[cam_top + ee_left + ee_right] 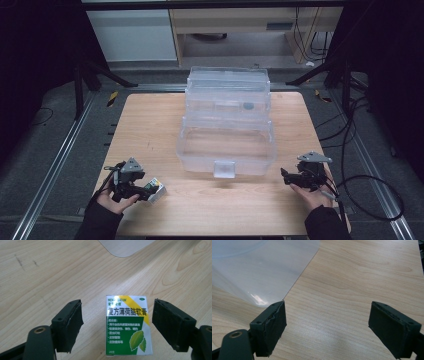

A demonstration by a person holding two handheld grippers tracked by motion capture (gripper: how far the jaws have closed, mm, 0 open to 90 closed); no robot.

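Counter (150, 125) of pale wood, lit from above, dark floor and rails around it. Largest thing on it: clear plastic tiered box (227, 120), standing open at centre, trays stepped back toward the far edge, latch tab facing the person. A small dark round item sits in a middle tray, too small to identify.

High view: two sleeved forearms enter from the near edge. Left tool (142, 190) at the near left corner, right tool (285, 176) at the near right, just off the tiered box's front corner. Cable (370, 190) loops away from the right tool across the floor.

Small carton (156, 190), white and green, lies flat on the counter at the left tool's tip, well apart from the tiered box. From above, print is unreadable and the gap at the jaws cannot be judged.

Left gripper view settles it: the carton's printed face (128, 327) is up, with green panel, yellow stripe and leaf picture. It lies between the jaws, nearer the right-hand one. Both pads stand clear of its sides; bare wood shows on each side. Jaws spread wide, nothing gripped. A corner of the tiered box shows at the top edge.

Right gripper view: jaws wide apart over bare wood, holding nothing. Rounded corner of the tiered box (262, 272) lies ahead beyond the left-hand jaw, not touched.
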